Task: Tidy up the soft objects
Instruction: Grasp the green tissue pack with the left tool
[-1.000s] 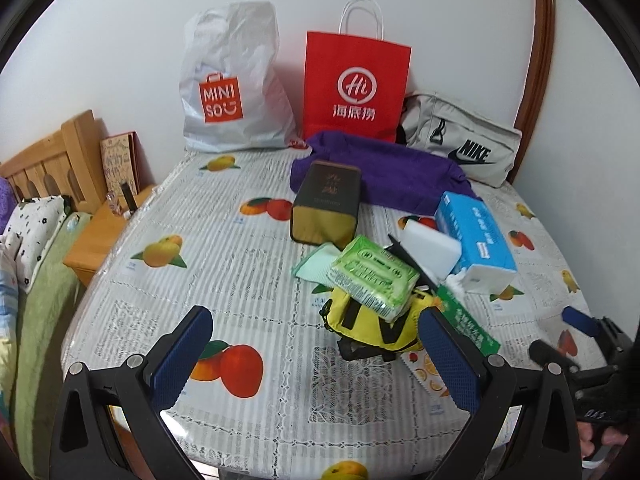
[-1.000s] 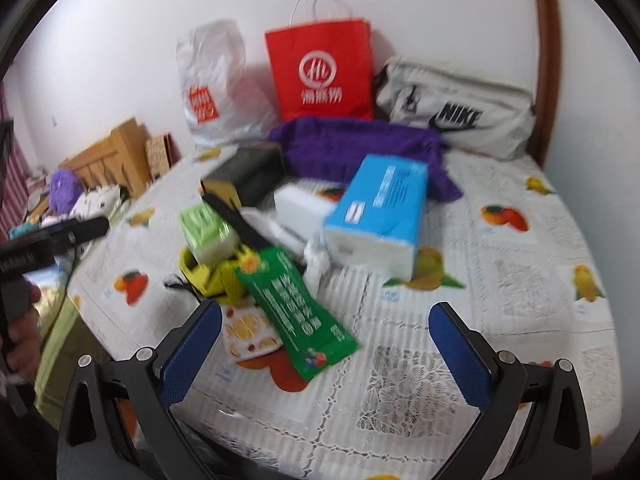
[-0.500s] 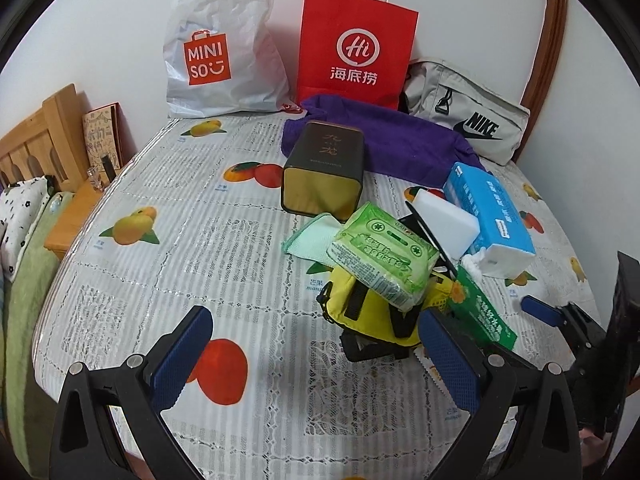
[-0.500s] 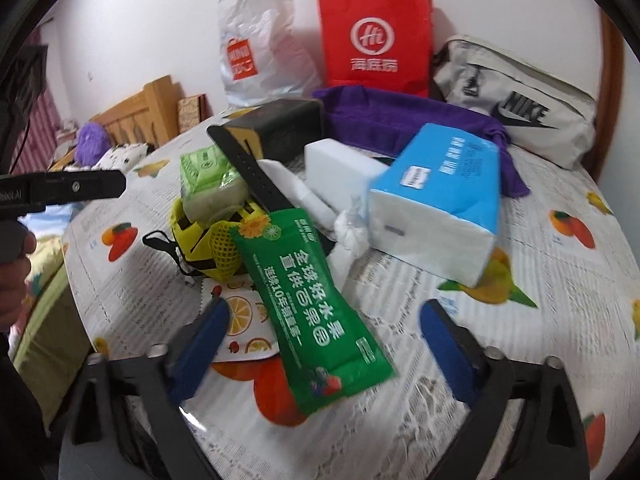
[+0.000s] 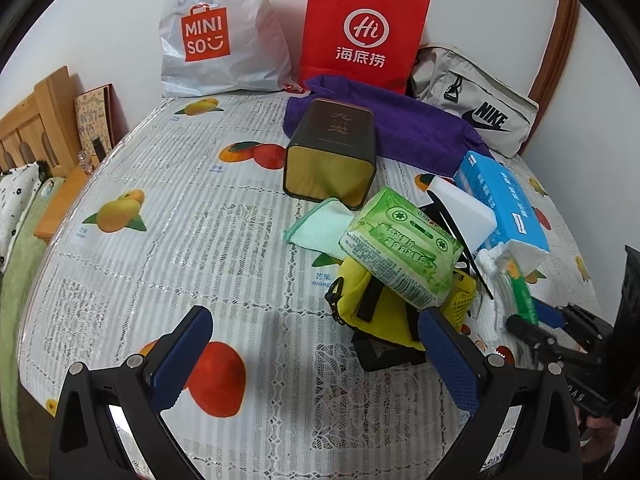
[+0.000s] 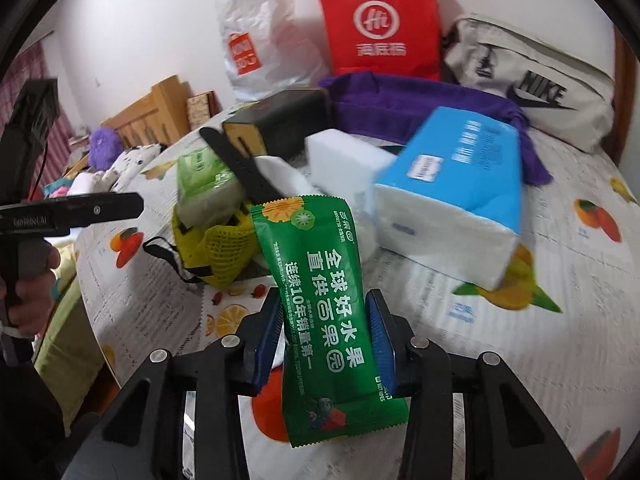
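A green snack packet lies on the fruit-print tablecloth, seen edge-on as a green snack packet in the left wrist view. My right gripper is closing on it, the blue pads pressing its two long edges. Behind it are a blue tissue pack, a white foam block, a green tissue pack on a yellow mesh pouch, a mint cloth and a purple towel. My left gripper stands open over the cloth, its right finger beside the pouch.
A dark tin lies on its side mid-table. Against the wall stand a white Miniso bag, a red paper bag and a grey Nike bag. A wooden bed frame is at the left.
My right gripper came forward and down over the green packet and its jaws narrowed onto it. The left gripper sank closer to the table, still wide.
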